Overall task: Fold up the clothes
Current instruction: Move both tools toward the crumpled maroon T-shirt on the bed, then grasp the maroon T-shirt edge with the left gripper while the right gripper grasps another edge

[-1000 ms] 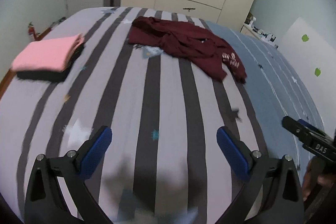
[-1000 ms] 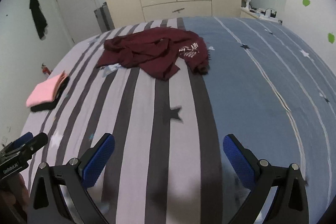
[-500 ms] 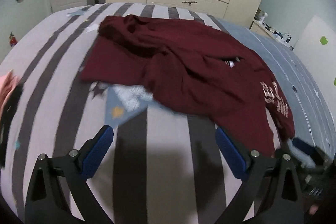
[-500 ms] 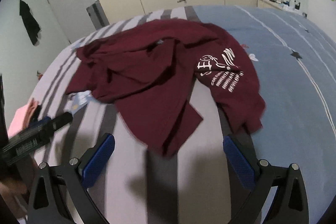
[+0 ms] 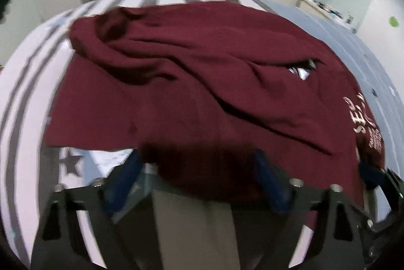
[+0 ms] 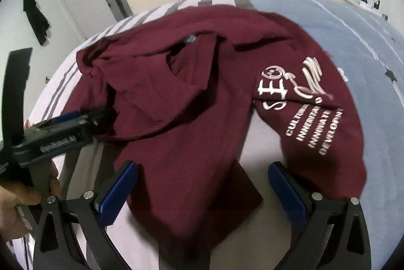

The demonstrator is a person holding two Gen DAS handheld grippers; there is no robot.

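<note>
Maroon shirt, far ahead a second ago, now lies crumpled on the bed between both spread jaws: left gripper and right gripper (blurred, perhaps touching) are ready to grasp.

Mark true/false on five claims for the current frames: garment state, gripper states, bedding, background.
1. The maroon shirt lies crumpled and unfolded on the bed. True.
2. The right gripper is shut on the shirt's hem. False: its jaws stand wide open, with cloth lying between them, nothing clamped.
3. White lettering shows on the shirt. True.
4. The left gripper is far from the garment. False: it is open right at the shirt's near edge, cloth between its fingers.
5. The bed cover is plain white all over. False: grey-and-white stripes on one side, blue on the other.
</note>
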